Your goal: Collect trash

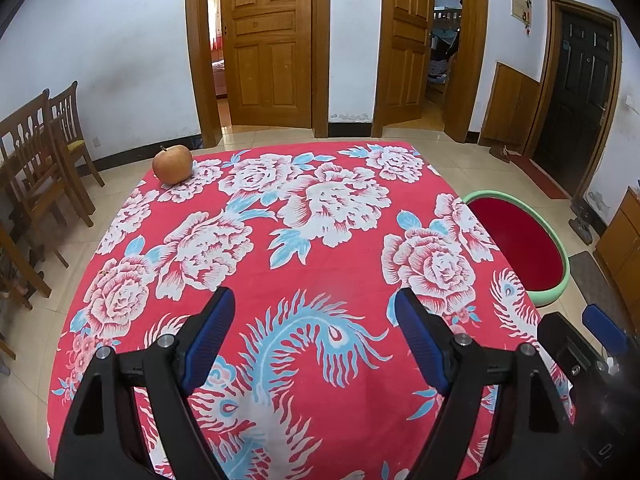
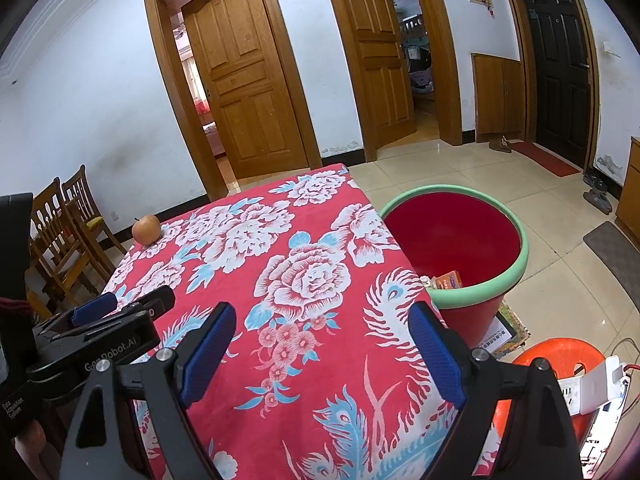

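Observation:
A red bin with a green rim stands on the floor at the table's right side; an orange packet and other scraps lie in its bottom. It also shows in the left wrist view. An apple sits at the far left corner of the table with the red floral cloth, and also shows in the right wrist view. My left gripper is open and empty above the near part of the table. My right gripper is open and empty above the table's right part.
Wooden chairs stand left of the table. An orange stool with a white device stands at the near right, by the bin. Doors and tiled floor lie beyond the table's far edge. A mat lies on the floor right.

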A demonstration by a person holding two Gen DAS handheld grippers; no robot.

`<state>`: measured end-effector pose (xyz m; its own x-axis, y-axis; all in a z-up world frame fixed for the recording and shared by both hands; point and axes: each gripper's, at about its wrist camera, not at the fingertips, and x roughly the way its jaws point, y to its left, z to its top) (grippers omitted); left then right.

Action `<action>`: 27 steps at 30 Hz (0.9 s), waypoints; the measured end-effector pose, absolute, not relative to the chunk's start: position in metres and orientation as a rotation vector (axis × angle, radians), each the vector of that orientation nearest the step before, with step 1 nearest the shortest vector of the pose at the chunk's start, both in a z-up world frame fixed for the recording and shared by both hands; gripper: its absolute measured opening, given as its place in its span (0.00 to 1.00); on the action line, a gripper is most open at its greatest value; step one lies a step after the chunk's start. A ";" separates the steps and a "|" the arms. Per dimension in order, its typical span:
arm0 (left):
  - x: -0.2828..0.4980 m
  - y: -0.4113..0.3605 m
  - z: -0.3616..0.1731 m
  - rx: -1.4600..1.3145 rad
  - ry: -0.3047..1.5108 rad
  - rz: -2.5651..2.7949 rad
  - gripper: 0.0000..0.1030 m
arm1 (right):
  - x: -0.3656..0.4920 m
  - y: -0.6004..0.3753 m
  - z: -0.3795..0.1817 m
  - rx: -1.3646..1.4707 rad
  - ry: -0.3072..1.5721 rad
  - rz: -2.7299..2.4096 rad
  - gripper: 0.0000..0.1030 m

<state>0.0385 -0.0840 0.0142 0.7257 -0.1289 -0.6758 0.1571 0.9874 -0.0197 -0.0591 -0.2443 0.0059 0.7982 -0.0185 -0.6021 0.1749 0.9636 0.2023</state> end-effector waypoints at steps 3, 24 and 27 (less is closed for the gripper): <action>0.038 -0.084 0.014 0.040 0.742 -0.158 0.79 | -0.060 -0.244 0.006 0.255 0.638 -0.105 0.87; 0.038 -0.084 0.015 0.038 0.741 -0.159 0.79 | -0.060 -0.245 0.006 0.256 0.638 -0.105 0.87; 0.038 -0.084 0.016 0.038 0.742 -0.159 0.79 | -0.059 -0.246 0.007 0.258 0.636 -0.105 0.87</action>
